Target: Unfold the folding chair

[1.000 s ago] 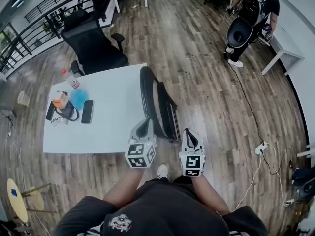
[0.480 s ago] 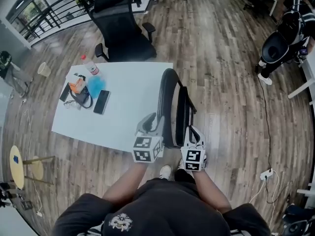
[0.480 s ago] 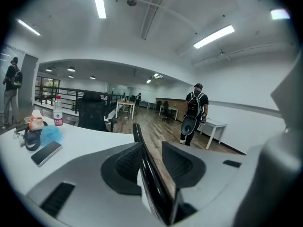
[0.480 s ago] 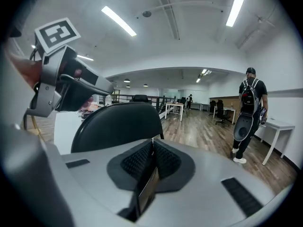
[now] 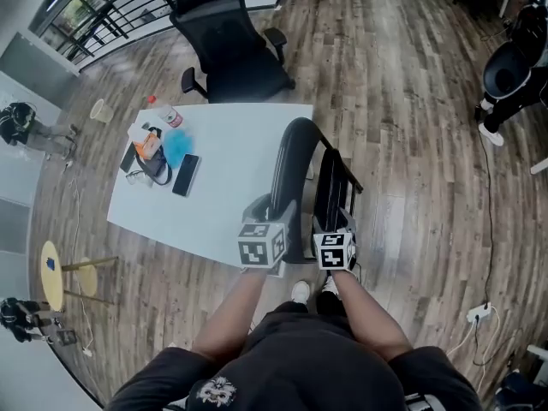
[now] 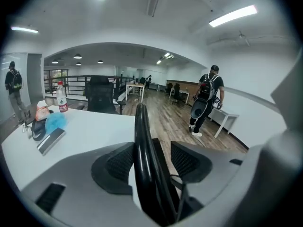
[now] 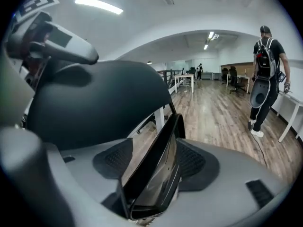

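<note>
A folded black folding chair stands upright against the white table's near right edge. Its curved backrest (image 5: 289,165) is on the left and its flat seat panel (image 5: 330,187) on the right. My left gripper (image 5: 272,219) straddles the backrest's top edge (image 6: 140,136). Its jaws are opening, and a gap shows between the edge and the right pad (image 6: 189,161). My right gripper (image 5: 335,225) straddles the seat's edge (image 7: 158,169). Its jaws are also opening, with the panel loose between the pads (image 7: 195,161). The chair's legs are hidden.
The white table (image 5: 227,204) carries a phone (image 5: 185,175), a bottle (image 5: 161,110) and small items at its far left. A black office chair (image 5: 233,45) stands behind it. A person with a backpack (image 6: 204,98) stands by a desk at the right. Wooden floor lies to the right.
Both grippers moved forward and down from in front of the chair onto its top. Their shut jaws opened, the left round the backrest, the right round the seat.
</note>
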{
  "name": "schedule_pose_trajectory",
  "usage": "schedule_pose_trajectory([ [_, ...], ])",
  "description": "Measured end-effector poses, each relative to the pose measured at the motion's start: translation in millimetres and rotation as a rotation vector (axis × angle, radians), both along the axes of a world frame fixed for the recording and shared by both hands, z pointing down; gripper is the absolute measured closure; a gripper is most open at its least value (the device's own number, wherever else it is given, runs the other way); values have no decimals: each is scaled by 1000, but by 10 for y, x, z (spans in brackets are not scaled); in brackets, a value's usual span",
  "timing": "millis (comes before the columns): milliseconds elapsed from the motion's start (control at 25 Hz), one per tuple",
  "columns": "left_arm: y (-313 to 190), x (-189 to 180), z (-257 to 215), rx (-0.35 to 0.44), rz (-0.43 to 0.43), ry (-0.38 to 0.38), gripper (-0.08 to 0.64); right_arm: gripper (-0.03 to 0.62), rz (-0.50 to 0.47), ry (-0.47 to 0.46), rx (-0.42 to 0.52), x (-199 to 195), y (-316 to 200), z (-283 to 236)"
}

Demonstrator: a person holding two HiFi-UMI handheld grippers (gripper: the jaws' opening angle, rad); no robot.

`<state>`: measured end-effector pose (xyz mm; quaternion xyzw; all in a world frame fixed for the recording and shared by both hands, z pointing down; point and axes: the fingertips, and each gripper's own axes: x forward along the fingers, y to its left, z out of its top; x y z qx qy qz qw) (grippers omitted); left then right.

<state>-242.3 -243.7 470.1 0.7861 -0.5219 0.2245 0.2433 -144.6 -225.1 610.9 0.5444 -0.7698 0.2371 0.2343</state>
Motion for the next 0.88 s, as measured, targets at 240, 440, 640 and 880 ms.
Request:
schedule_pose_trajectory([
  [240, -59, 27, 162, -44, -18, -30, 325, 282, -23, 22, -115, -162, -140, 434],
  [440, -138, 38, 276, -84, -7, -32, 325, 270, 11, 83, -191, -203, -245, 722],
  [640, -151, 110, 375, -166, 44, -10, 325, 270, 47, 122, -285, -260, -361, 996],
  [880, -136, 108, 390, -185, 70, 33, 327, 271, 49, 157, -378, -309, -306, 1273],
])
